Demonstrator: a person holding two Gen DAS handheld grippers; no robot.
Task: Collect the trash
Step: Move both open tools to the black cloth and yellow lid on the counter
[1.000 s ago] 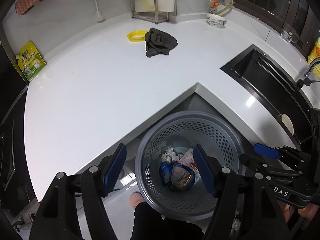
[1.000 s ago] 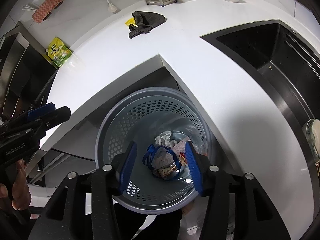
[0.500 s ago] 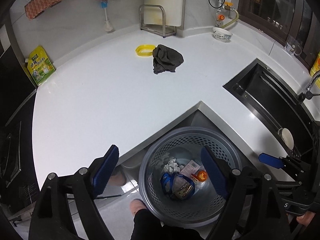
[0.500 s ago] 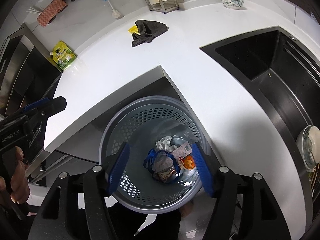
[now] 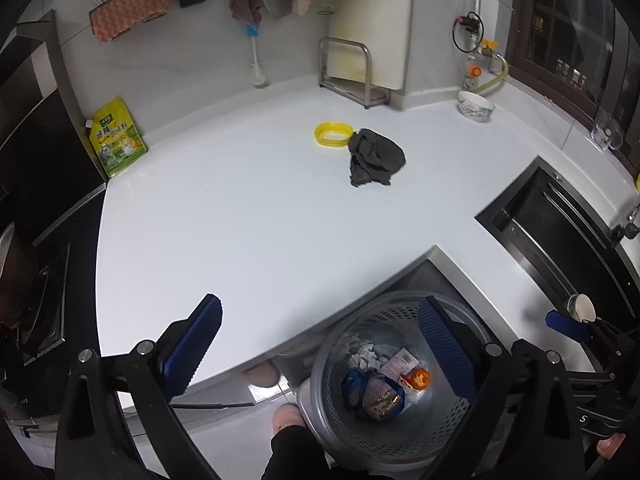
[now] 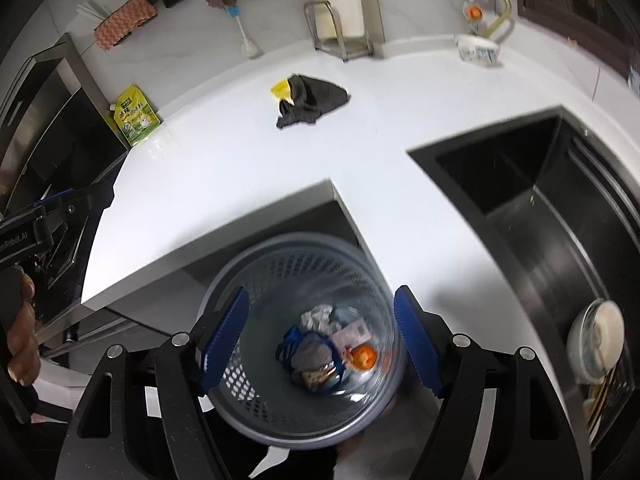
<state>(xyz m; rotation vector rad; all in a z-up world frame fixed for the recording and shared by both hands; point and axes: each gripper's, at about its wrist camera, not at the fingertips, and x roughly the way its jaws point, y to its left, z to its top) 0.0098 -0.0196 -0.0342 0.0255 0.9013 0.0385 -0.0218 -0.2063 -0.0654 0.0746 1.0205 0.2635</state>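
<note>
Two empty grippers held above a grey trash basket.
The left gripper (image 5: 320, 348) and right gripper (image 6: 322, 338) have just been opening; their blue pads are spread, holding nothing. Below, the perforated basket (image 6: 280, 272) on the floor beside the white counter (image 5: 260, 220) holds wrappers (image 6: 316, 356).

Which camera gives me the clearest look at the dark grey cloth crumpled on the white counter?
The left wrist view: the dark grey cloth is sharp there, lying beside the yellow oval ring. The right wrist view is motion-blurred; the cloth covers most of the ring.
</note>
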